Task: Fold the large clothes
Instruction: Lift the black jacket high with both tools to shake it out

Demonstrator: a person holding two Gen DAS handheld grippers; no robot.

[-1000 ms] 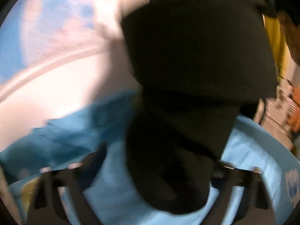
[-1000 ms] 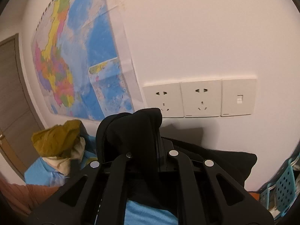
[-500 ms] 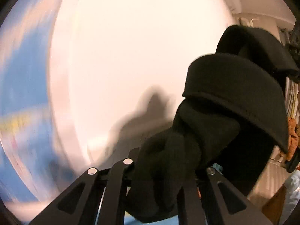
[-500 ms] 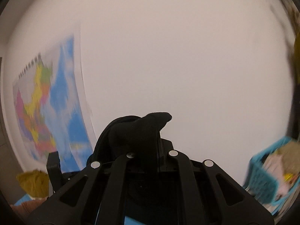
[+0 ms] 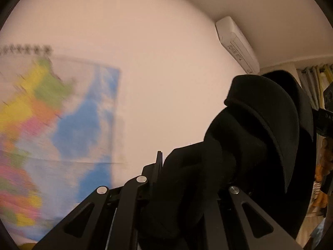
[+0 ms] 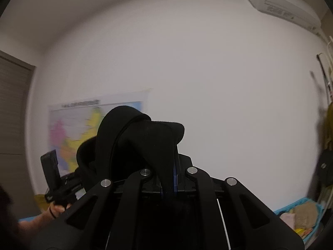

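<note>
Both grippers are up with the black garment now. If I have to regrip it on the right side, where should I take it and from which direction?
Take the thick seamed edge of the black garment that arches above the right gripper, coming from below along its fingers. That hem is bunched, so it likely gives more to bite than a single flat layer. The left gripper is shut on another bunch of it.

Matt black fleecy garment [image 5: 245,137], matt black plastic tongs [image 6: 168,179], glossy paper map [image 5: 62,125].

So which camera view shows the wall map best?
The right wrist view: the whole wall map is visible, though the black garment covers part. The left wrist view shows the map larger, but blurred and cut off by the frame edge.
</note>
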